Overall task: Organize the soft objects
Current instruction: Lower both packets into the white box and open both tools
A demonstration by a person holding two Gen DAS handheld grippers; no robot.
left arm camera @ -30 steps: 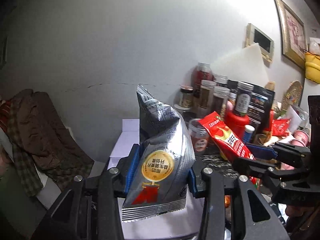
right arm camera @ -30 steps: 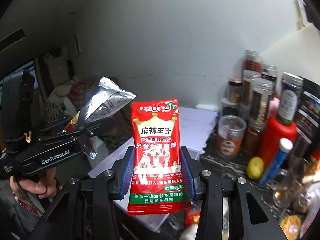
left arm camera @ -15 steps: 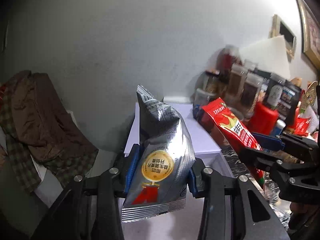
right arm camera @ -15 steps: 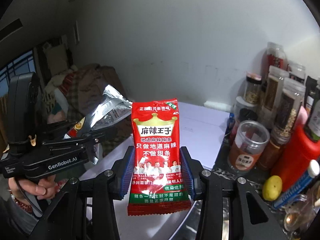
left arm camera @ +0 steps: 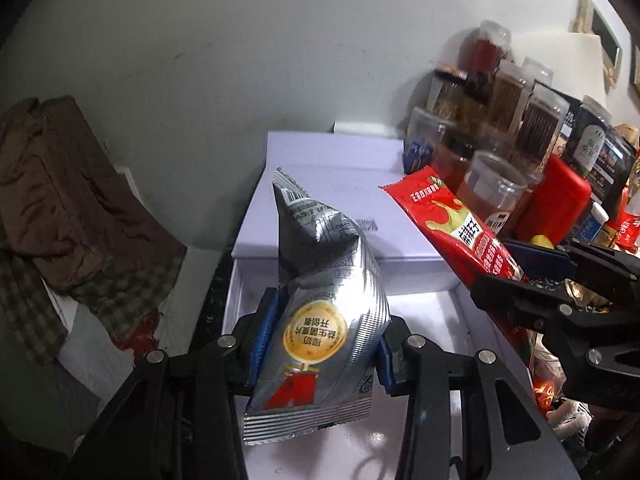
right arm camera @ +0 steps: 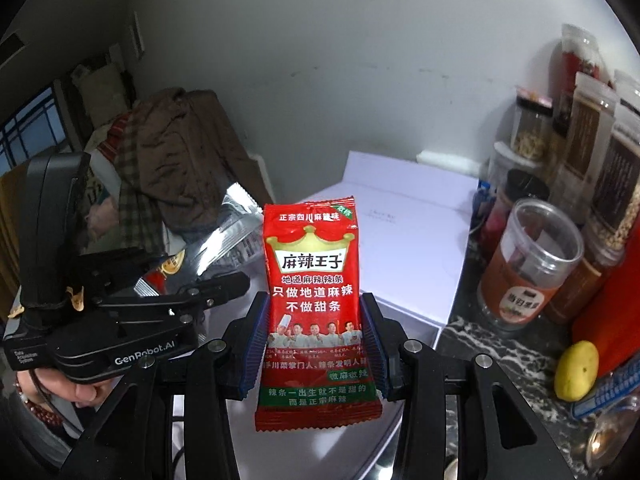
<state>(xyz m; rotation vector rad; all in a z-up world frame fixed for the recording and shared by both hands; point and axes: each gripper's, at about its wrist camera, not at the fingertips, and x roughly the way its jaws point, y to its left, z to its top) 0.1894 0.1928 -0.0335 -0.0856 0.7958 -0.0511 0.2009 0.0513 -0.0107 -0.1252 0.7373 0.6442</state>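
Left gripper (left arm camera: 320, 344) clamps the silver snack pouch (left arm camera: 320, 320); right gripper (right arm camera: 314, 352) clamps the red snack packet (right arm camera: 316, 308), both above the white box (left arm camera: 332, 216)

This looks like a home. Food jars (right arm camera: 532, 264) and a lemon (right arm camera: 576, 370) crowd a marble counter (right arm camera: 484, 344), and clothes (left arm camera: 60, 200) lie piled by the wall.

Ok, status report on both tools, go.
Left tool shut on silver packet. Right tool shut on red packet. Both over open white box. Nothing between the packets and the box.
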